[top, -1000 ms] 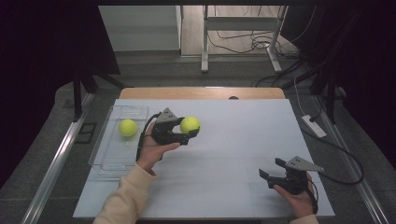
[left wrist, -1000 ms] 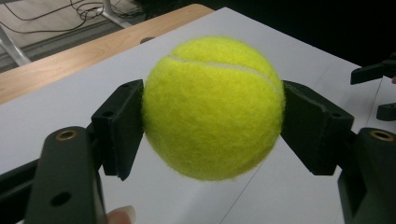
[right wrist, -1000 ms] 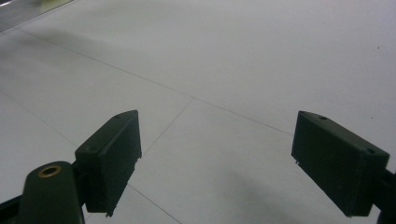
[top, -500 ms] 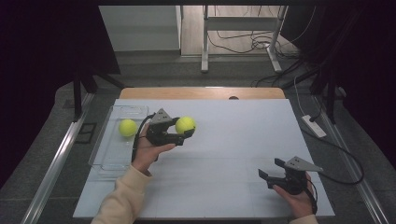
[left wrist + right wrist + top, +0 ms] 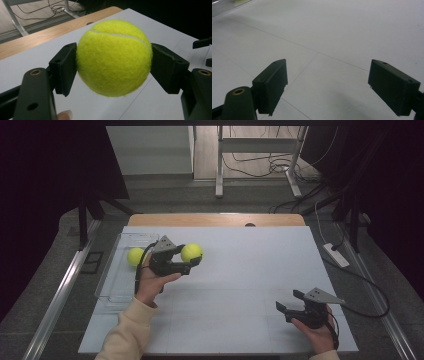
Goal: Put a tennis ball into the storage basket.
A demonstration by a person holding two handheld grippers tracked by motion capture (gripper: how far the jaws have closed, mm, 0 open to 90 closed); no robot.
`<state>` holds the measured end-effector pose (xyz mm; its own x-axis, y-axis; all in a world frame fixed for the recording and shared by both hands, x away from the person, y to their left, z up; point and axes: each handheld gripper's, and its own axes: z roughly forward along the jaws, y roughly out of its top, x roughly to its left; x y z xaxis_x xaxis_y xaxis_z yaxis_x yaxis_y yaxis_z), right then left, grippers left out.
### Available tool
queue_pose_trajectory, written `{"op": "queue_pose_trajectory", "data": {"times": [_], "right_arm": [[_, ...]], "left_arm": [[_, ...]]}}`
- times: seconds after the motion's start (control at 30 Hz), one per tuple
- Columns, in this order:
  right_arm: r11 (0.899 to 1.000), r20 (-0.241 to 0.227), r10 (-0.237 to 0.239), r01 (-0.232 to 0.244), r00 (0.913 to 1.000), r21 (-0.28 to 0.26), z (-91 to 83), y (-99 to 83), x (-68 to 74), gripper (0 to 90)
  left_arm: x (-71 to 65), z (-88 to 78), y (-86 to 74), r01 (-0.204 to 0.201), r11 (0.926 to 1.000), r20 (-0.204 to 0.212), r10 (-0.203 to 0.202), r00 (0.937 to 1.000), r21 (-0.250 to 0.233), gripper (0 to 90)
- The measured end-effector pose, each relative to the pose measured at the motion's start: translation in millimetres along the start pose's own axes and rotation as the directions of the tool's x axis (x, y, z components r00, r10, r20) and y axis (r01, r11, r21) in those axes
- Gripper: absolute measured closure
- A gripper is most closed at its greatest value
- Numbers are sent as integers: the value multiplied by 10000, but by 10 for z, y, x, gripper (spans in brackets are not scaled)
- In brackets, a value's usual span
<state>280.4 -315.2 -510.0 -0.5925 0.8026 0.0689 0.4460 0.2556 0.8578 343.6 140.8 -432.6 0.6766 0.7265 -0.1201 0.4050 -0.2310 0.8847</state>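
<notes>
A yellow tennis ball [image 5: 192,252] is sitting pinched between the two black jaws of the left gripper [image 5: 192,261], one pad pressing on each side of it, as the left gripper view shows close up [image 5: 113,58]. The ball is hanging above the white table [image 5: 240,285], just to the right of the clear tray [image 5: 112,287] that is lying at the table's left edge. The person's left hand [image 5: 150,285] is gripping the tool from below, with the cream sleeve [image 5: 122,335] reaching in from the near edge.

Inside the tray, at its far end, a second tennis ball [image 5: 135,256] is resting, near the held ball but apart from it, with the gripper's body between them.

Well away from the tray, toward the table's near right corner, the right gripper [image 5: 284,306] is sitting low in the person's right hand [image 5: 315,330]. Its jaws are standing spread wide with nothing between them, bare white tabletop [image 5: 332,37] lying beyond them.
</notes>
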Motion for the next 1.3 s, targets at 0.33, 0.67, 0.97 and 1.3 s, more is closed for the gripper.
{"op": "queue_pose_trajectory", "data": {"times": [0.33,0.67,0.97,1.3], "right_arm": [[10000,31,-25,25,10000,-6,3,5,12,160],[10000,31,-17,17,10000,-6,-2,3,4,160],[10000,42,-71,71,10000,1,-5,3,7,160],[10000,30,-70,70,10000,-32,-14,2,6,160]], "left_arm": [[30,-61,0,-23,10000,-255,22,9997,-24,277],[105,-120,-24,242,9996,-458,-247,9986,-109,277],[137,-196,-36,324,9993,-601,-333,9976,-161,277],[210,-300,-68,490,9985,-856,-511,9950,-264,277]]}}
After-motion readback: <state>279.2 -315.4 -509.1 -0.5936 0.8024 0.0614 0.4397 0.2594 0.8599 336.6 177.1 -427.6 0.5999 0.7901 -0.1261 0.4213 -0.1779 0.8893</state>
